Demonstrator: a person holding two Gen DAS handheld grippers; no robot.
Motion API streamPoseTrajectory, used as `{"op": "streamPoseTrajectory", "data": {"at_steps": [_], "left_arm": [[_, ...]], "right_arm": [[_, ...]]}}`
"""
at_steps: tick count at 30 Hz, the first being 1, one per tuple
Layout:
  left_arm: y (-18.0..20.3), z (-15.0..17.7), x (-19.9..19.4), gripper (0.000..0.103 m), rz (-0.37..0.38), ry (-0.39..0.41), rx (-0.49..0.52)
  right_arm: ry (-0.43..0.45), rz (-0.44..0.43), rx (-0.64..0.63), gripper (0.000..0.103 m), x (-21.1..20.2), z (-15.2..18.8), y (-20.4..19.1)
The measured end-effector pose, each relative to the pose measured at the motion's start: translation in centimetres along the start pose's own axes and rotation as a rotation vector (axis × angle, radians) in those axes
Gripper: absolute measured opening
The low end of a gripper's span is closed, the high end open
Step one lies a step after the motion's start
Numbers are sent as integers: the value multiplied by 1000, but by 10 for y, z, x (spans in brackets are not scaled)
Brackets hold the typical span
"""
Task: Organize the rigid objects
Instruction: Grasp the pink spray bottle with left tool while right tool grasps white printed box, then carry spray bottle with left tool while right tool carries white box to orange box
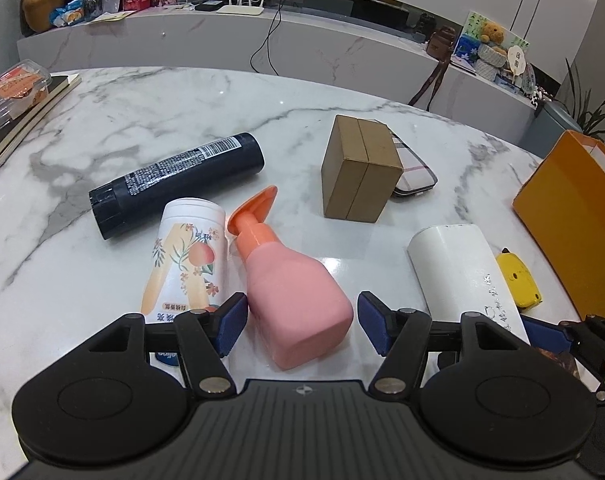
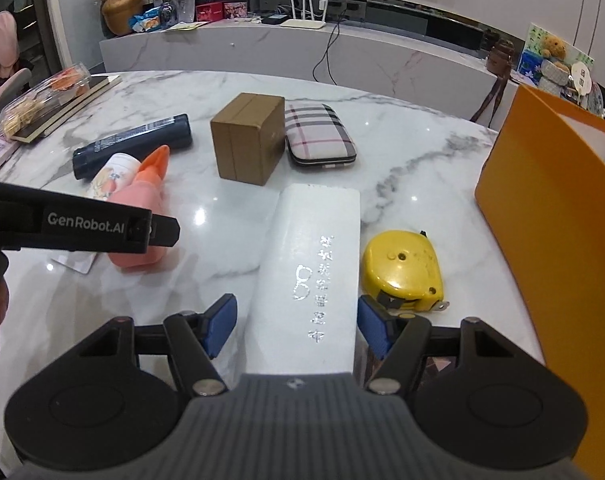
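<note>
Round white marble table (image 1: 150, 92), grey veins, glossy with light spots. Behind it a long marble counter (image 1: 222, 40) with a router (image 1: 244, 0), gold vase (image 1: 42, 2), cable hanging down.

Left gripper (image 1: 300, 322): jaws spread, straddling the base of the pink pump bottle (image 1: 294, 292), lying flat; pads not pressing it.

Right gripper (image 2: 298, 326): jaws apart around the white box (image 2: 314, 280), left pad clear of it, right-side contact unclear.

Yellow tape measure (image 2: 402, 268) just right of the box. Orange bag (image 2: 550, 200) at the right edge.
</note>
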State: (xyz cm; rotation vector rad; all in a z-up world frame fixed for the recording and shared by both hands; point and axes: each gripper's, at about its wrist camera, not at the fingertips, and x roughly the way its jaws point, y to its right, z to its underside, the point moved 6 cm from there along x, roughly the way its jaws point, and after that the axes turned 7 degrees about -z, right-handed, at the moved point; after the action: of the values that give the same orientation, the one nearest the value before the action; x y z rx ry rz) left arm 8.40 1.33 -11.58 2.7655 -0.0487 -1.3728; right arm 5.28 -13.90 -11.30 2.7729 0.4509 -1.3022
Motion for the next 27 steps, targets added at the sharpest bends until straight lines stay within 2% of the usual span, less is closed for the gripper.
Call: {"op": "streamPoseTrajectory", "data": {"at_steps": [3, 10, 14, 17, 20, 24, 27], "left_arm": [[2, 1, 6, 73, -9, -8, 11], [6, 2, 10, 73, -39, 33, 54], [17, 6, 13, 78, -86, 76, 143], [15, 6, 13, 78, -75, 80, 128], [12, 4, 13, 70, -75, 84, 125], [7, 1, 13, 53, -78, 86, 110], [4, 0, 13, 51, -68, 81, 100]], "right_arm": [[2, 12, -1, 67, 5, 1, 0], [56, 43, -3, 68, 9, 6, -2], [83, 38, 3, 68, 10, 6, 0], [103, 36, -4, 68, 12, 6, 0], [127, 38, -9, 66, 13, 5, 1], [157, 26, -28, 61, 14, 5, 1], [160, 25, -28, 61, 15, 4, 0]]}}
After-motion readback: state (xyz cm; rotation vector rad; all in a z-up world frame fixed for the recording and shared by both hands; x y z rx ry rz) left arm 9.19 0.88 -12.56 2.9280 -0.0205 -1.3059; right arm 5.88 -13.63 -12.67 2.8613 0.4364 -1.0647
